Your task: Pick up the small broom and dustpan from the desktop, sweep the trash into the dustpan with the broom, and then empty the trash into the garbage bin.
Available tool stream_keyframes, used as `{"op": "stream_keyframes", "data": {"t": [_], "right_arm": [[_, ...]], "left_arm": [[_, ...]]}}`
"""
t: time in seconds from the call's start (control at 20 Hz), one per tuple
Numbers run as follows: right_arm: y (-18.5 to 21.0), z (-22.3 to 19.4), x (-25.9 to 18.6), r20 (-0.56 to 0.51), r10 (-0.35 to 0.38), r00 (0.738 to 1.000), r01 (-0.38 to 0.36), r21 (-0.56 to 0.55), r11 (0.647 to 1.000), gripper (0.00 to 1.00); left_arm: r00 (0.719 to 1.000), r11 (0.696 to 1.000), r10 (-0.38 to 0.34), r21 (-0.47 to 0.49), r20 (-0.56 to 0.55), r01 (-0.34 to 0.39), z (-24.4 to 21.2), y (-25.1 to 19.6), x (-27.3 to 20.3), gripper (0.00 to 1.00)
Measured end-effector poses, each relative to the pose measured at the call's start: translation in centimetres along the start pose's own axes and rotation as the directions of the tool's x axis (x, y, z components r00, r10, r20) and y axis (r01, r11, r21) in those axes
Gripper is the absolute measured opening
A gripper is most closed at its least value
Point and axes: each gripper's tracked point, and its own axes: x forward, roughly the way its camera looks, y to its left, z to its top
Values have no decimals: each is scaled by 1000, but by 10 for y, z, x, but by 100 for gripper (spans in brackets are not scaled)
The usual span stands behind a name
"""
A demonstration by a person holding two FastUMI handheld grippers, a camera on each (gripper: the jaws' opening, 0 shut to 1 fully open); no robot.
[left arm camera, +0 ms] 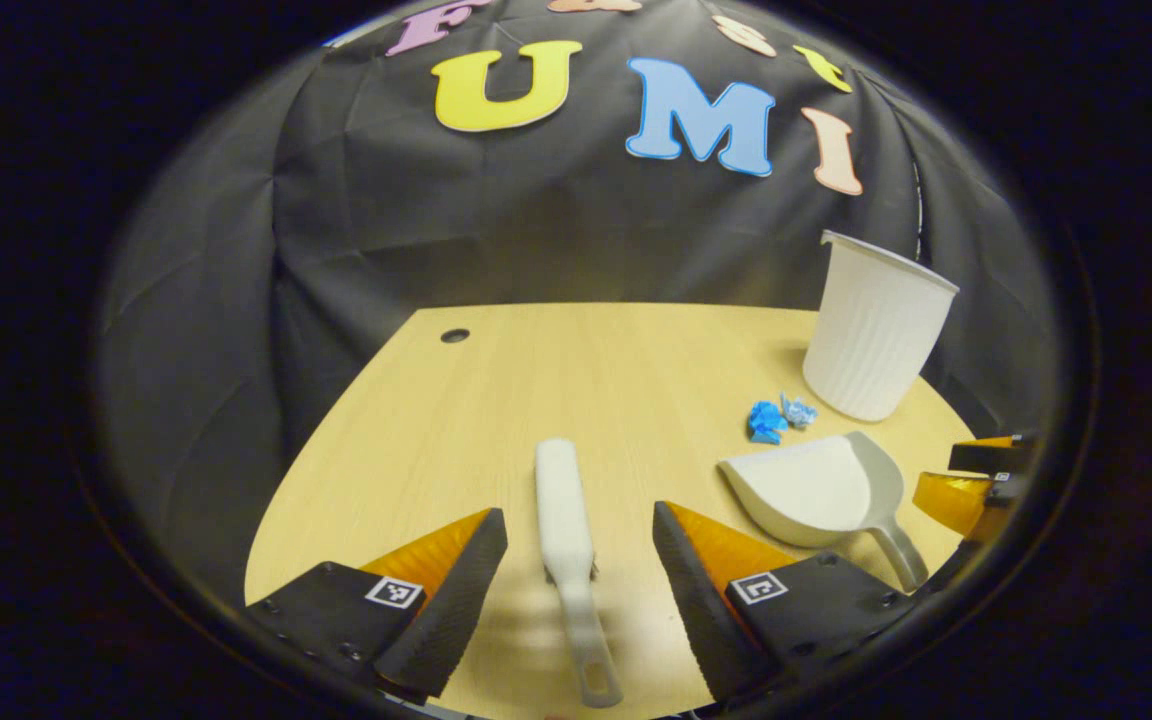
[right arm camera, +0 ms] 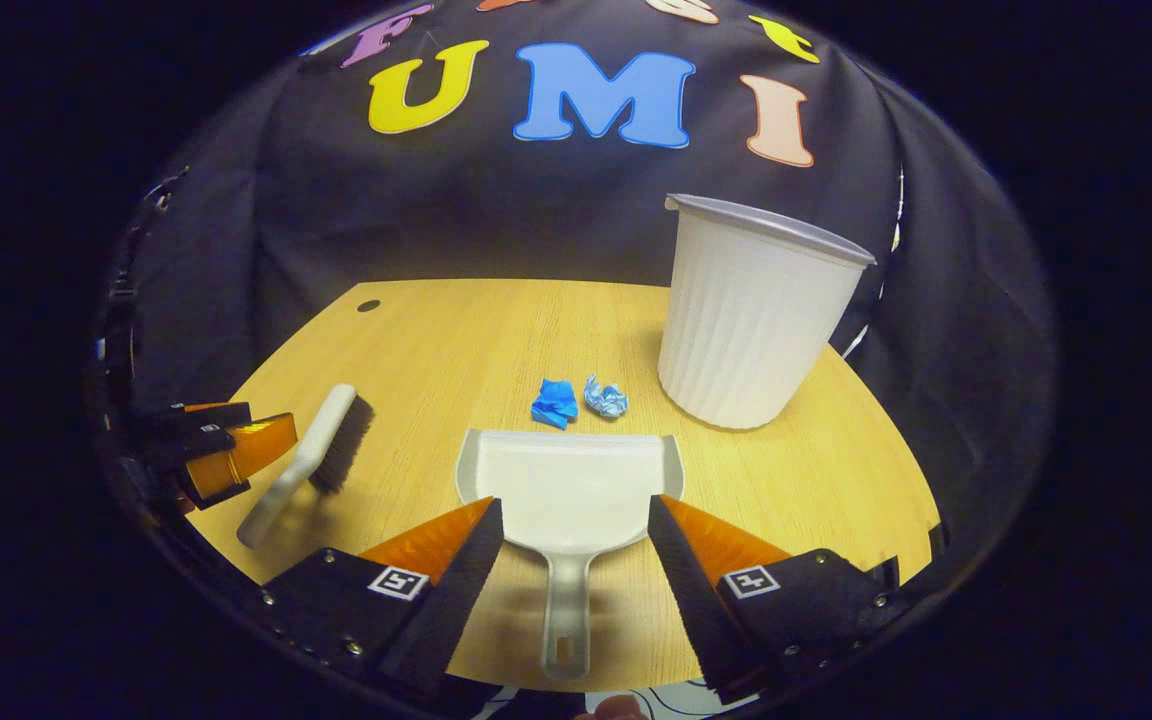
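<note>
Orange-and-black fingers of the left gripper point(left arm camera: 579, 560) spreading wide at the bottom centre of the left gripper view, straddling the small white plastic broom point(left arm camera: 568, 545) without touching it, jaws apart and gripping nothing. Lying flat on the pale wooden desktop point(left arm camera: 496, 400), long axis running up and down the frame, handle end pointing toward the camera at the lower edge, brush head reaching away toward the middle; dark bristles facing sideways in the right gripper view, at left of centre point(right arm camera: 321, 455). Likely lining up on the handle so closing takes it across its narrow width. Matching this at the bottom centre of the right gripper view: right gripper point(right arm camera: 576, 555) gaping open and empty, either side of the light grey plastic dustpan point(right arm camera: 569, 490). Resting flat, handle pointing at the camera, wide mouth opening away toward the two crumpled blue paper scraps point(right arm camera: 579, 398) sitting just beyond its lip, a placement probably meant to let a short sweep carry them in. Standing upright at the right of the frame, near the scraps, the white ribbed plastic garbage bin point(right arm camera: 751, 320), open top ready for emptying. Judging both pickups as not yet made, with trash sitting on the desktop between dustpan and bin.
</note>
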Motion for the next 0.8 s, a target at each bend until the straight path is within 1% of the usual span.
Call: {"op": "stream_keyframes", "data": {"t": [0.1,0.25,0.3,0.6,0.8], "right_arm": [[1,-13,5,-56,3,998,-3,8,1000,91],[1,-30,16,-139,4,990,0,28,1000,92],[0,-33,13,-164,4,986,2,37,999,92],[-1,-59,29,-288,2,958,11,42,999,92],[3,-64,41,-332,14,943,1,44,999,92]], "left_arm": [[998,1000,-4,0,-65,4,-17,0,7,96],[987,1000,-20,-26,-159,16,-39,0,16,96],[983,999,-22,-31,-182,17,-43,-1,18,96],[954,999,-31,-44,-298,18,-68,-2,31,96],[934,999,-35,-43,-355,21,-78,-3,41,96]]}}
